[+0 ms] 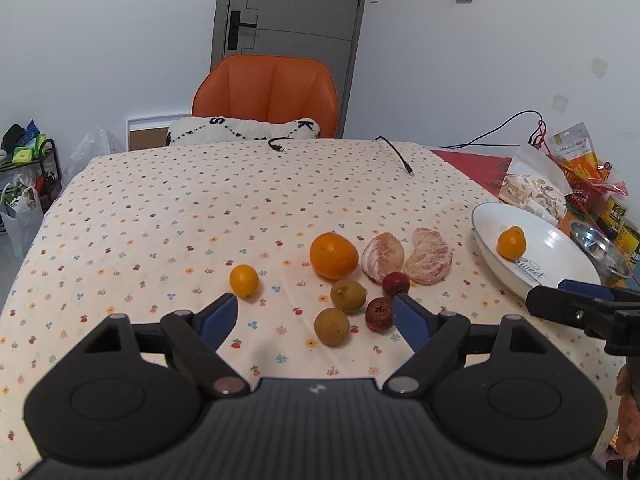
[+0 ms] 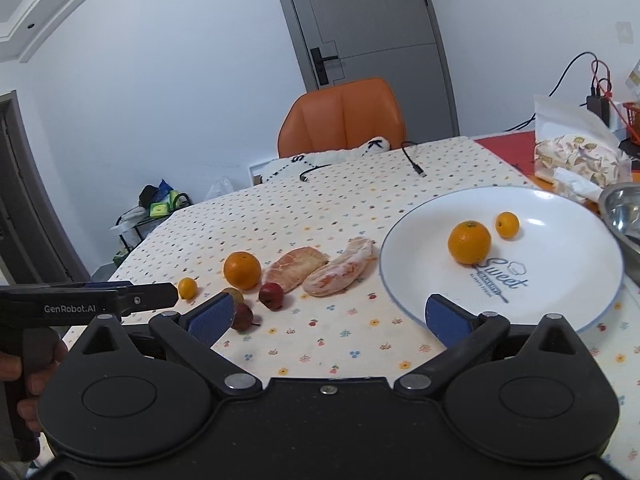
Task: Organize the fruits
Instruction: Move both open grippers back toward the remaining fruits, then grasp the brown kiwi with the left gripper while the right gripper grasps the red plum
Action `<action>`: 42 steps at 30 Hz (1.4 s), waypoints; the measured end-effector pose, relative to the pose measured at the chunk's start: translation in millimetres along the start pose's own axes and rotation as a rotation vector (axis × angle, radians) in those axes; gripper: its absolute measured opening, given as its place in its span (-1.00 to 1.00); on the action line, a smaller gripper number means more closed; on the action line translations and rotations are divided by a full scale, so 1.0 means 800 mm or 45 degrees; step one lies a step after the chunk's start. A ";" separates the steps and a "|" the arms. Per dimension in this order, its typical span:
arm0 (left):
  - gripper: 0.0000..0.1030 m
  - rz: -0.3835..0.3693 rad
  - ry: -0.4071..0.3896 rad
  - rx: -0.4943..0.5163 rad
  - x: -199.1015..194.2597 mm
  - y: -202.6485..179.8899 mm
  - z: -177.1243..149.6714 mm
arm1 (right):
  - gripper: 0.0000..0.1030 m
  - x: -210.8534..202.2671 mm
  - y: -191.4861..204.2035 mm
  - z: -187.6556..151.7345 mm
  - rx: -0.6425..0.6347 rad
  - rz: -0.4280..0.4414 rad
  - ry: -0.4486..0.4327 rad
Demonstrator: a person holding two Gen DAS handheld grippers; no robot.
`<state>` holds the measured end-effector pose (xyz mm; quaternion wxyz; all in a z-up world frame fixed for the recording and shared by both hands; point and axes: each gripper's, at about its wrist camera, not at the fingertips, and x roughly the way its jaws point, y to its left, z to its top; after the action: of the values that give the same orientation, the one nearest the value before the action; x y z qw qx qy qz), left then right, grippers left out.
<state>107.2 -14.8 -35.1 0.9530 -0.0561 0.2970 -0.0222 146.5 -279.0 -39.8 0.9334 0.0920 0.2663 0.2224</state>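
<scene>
My left gripper (image 1: 315, 300) is open above the flowered cloth, its pads touching nothing. Just ahead of it lie two brown round fruits (image 1: 348, 295), two dark red fruits (image 1: 395, 284), a small orange fruit (image 1: 244, 280), a large orange (image 1: 334, 255) and two peeled citrus pieces (image 1: 429, 255). My right gripper (image 2: 328, 312) is wide open and empty at the near rim of a white plate (image 2: 560, 256). In the plate rest an orange (image 2: 469, 242) and a small orange fruit (image 2: 507, 225). The left gripper's finger (image 2: 152, 295) reaches in from the left of the right wrist view.
A steel bowl (image 2: 624, 208) and snack bags (image 2: 576, 156) crowd the table's right side beyond the plate. Two black cable ends (image 1: 400, 158) lie at the far edge. An orange chair (image 1: 266, 92) with a white cushion stands behind the table.
</scene>
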 end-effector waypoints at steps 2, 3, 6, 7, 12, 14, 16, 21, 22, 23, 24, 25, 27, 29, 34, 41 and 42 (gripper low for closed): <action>0.51 -0.009 0.009 -0.010 0.004 0.003 -0.003 | 1.00 0.002 0.001 0.000 0.005 0.007 0.007; 0.48 -0.013 0.013 -0.013 0.006 0.003 -0.004 | 1.00 0.003 0.001 -0.001 0.000 0.008 0.006; 0.31 -0.021 0.027 -0.009 0.012 0.004 -0.007 | 1.00 0.007 0.004 -0.002 -0.018 0.015 0.002; 0.22 -0.028 0.033 -0.011 0.015 0.004 -0.008 | 1.00 0.009 0.005 -0.002 -0.022 0.017 0.002; 0.05 -0.050 0.051 -0.025 0.027 0.005 -0.012 | 0.92 0.018 0.012 -0.001 -0.052 0.014 0.021; -0.09 -0.064 0.062 -0.027 0.033 0.004 -0.012 | 0.80 0.024 0.015 -0.002 -0.063 0.011 0.040; -0.17 -0.080 0.068 -0.030 0.038 0.004 -0.013 | 0.70 0.028 0.018 -0.004 -0.068 0.023 0.056; -0.45 -0.105 0.077 -0.049 0.049 0.007 -0.015 | 0.45 0.039 0.026 -0.005 -0.079 0.045 0.087; -0.54 -0.117 0.076 -0.052 0.050 0.007 -0.015 | 0.39 0.042 0.027 -0.005 -0.081 0.047 0.090; -0.57 -0.125 0.072 -0.053 0.050 0.007 -0.014 | 0.32 0.045 0.028 -0.004 -0.082 0.048 0.095; -0.57 -0.120 0.071 -0.049 0.050 0.007 -0.014 | 0.27 0.049 0.029 -0.004 -0.083 0.050 0.101; -0.57 -0.116 0.068 -0.048 0.049 0.007 -0.014 | 0.19 0.052 0.030 -0.004 -0.084 0.052 0.106; -0.57 -0.120 0.066 -0.056 0.048 0.010 -0.013 | 0.10 0.059 0.032 -0.003 -0.084 0.054 0.113; -0.57 -0.119 0.061 -0.057 0.046 0.012 -0.012 | 0.02 0.065 0.033 -0.002 -0.085 0.055 0.117; -0.57 -0.112 0.047 -0.071 0.041 0.018 -0.010 | -0.08 0.082 0.037 0.001 -0.079 0.067 0.133; -0.57 -0.095 0.035 -0.087 0.037 0.027 -0.008 | -0.08 0.104 0.044 0.004 -0.066 0.082 0.141; -0.57 -0.090 0.033 -0.089 0.037 0.029 -0.008 | -0.08 0.107 0.044 0.003 -0.060 0.084 0.146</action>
<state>128.0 5.2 -59.5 0.9451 -0.0995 0.3078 -0.0462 200.1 -208.5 -66.5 0.9107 0.0658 0.3108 0.2642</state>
